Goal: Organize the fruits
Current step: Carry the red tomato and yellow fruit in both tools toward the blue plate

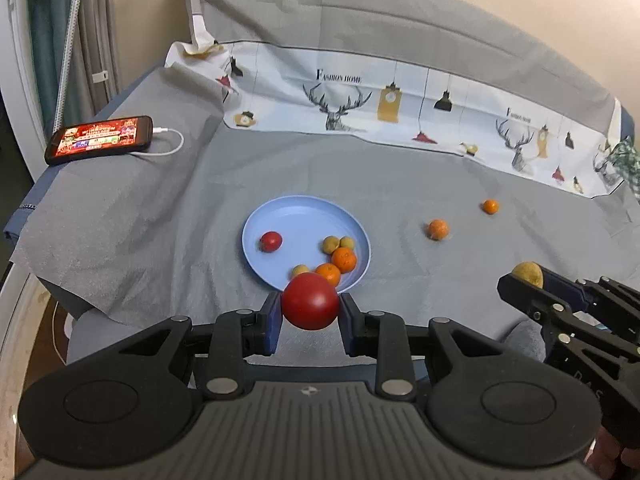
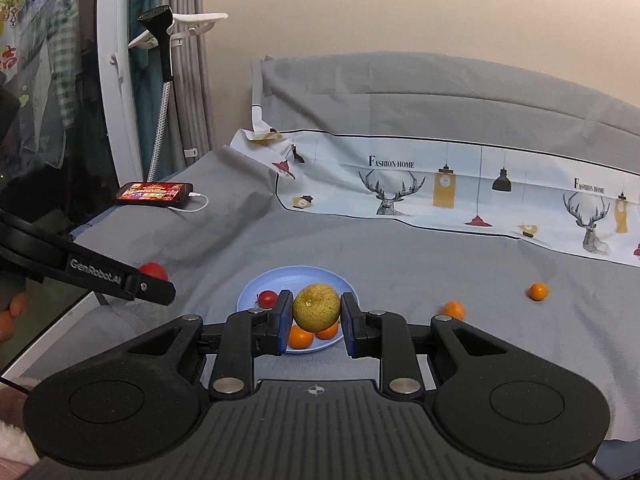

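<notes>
The near rim of the blue plate point(image 1: 304, 216) is hidden behind the red tomato point(image 1: 310, 300) in the left wrist view. In the right wrist view the yellow-green apple point(image 2: 317, 306) covers most of the plate's middle. The small round yellowish fruits point(image 1: 334, 244) on the plate are too small to name. The right gripper point(image 1: 528, 280) is cut off at the right border of the left view, and only a part of a hand shows below it.

The left gripper point(image 1: 310, 312) holds the red tomato tight between its blue fingers point(image 1: 272, 320), above the bed's near edge, just before the plate. The right gripper holds the apple between its fingers point(image 2: 285, 320) in the same way, also raised over the near side of the plate.

On the plate lie a small tomato point(image 1: 271, 241), two oranges point(image 1: 343, 259) and the small fruits, grouped at its right and near side; its far half is bare. Two more oranges point(image 1: 438, 229) lie on the grey bed cover point(image 1: 160, 220) to the right of the plate, well apart from it. A phone point(image 1: 100, 140) with its cable lies near the bed's far left corner. The cover around the plate is open.
</notes>
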Demonstrator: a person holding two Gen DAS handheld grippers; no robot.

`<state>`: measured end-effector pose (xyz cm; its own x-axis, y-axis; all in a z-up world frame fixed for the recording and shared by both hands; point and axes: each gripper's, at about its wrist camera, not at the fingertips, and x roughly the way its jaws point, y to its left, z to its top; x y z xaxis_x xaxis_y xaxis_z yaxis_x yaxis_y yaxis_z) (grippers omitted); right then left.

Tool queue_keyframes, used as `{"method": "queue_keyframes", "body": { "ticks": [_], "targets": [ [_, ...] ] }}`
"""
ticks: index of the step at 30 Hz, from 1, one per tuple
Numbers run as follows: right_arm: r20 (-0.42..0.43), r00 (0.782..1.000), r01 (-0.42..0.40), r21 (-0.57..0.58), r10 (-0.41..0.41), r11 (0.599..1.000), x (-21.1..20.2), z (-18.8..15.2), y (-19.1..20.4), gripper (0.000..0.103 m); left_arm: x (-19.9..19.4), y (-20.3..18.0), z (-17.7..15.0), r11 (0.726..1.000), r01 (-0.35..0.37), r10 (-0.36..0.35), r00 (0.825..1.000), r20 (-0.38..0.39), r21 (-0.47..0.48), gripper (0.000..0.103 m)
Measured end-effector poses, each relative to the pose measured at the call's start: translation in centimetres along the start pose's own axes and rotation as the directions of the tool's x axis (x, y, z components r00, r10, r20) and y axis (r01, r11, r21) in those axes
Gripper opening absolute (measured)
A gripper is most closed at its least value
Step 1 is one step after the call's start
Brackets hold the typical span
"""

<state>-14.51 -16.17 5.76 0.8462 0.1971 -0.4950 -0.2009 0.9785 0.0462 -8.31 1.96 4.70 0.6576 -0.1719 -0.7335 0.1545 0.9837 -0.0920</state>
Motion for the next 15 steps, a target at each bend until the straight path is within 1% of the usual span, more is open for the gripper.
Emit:
{"method": "queue_keyframes", "body": {
  "ticks": [7,15],
  "targets": [
    [-0.002,1.000,0.031,0.001,-0.031,1.000,-0.16,-0.03,0.34,0.027,-0.32,0.16,-0.24,1.000,0.027,-0.027,1.000,0.008,-0.005,0.033],
    [-0.015,0.999,0.031,-0.013,-0.031,0.999,0.24,0.04,0.89,0.027,-0.12,0.80,-0.27,0.999,0.033,-0.033,0.999,0.003,-0.027,0.033]
  ]
}}
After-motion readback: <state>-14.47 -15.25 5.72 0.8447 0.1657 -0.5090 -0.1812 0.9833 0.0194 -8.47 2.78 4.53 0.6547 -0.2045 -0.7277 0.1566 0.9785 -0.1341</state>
